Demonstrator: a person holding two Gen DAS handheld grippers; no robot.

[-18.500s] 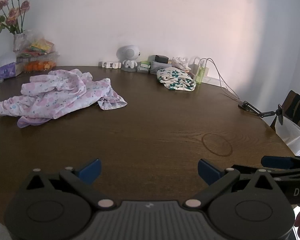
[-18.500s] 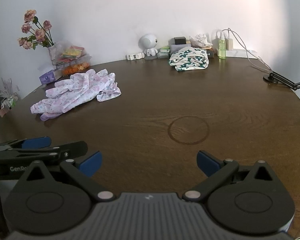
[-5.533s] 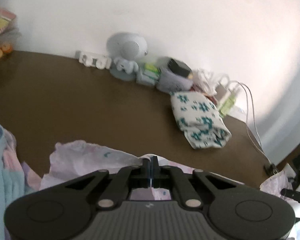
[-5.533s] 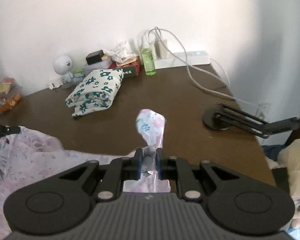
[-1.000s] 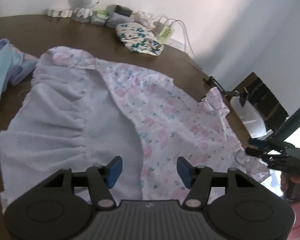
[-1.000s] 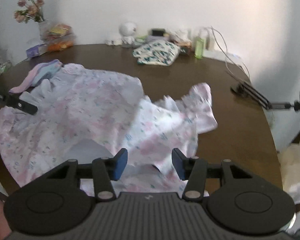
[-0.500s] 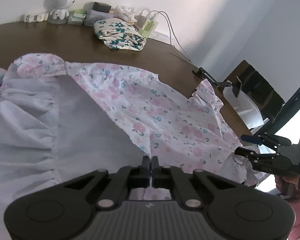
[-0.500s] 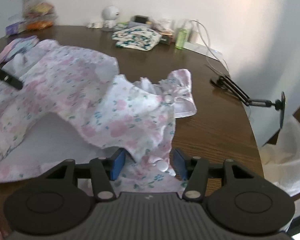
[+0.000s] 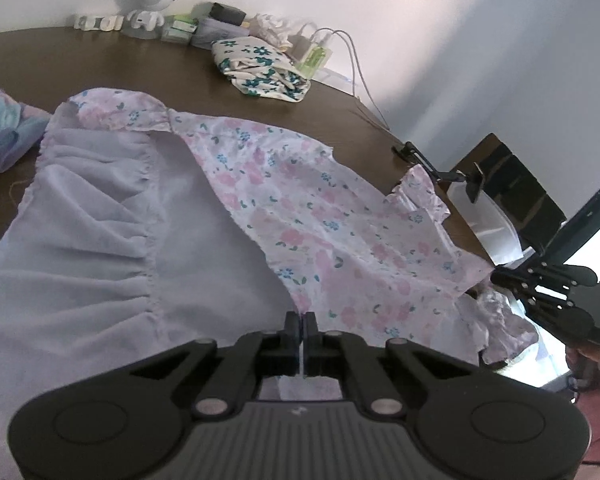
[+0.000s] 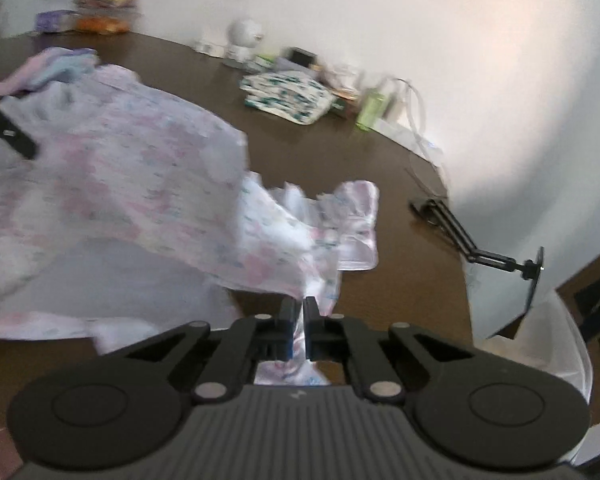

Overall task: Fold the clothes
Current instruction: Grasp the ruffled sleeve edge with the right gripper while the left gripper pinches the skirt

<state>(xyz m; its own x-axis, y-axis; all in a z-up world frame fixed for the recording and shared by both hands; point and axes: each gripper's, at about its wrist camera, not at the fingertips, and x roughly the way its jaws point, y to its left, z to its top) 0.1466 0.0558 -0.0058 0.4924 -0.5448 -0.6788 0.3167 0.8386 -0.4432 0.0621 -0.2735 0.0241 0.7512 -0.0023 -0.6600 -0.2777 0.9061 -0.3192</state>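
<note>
Both hand-held grippers point(image 9: 301, 322) point(image 10: 298, 316) on dress point(image 9: 320, 216) hem.

Both wrist fisheyes are looking low and close across the worktop point(image 9: 100, 60) toward the wall, sharing the floral dress point(image 9: 320, 216).

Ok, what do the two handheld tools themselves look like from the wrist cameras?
Both match: a matte black body with a grey ribbed centre panel bearing a small pale logo, two round black discs at the sides, angled black linkage arms with silver pivot pins, and dark finger pads with a blue tint. That goes for the left tool and the right tool. No cables show on either.
</note>
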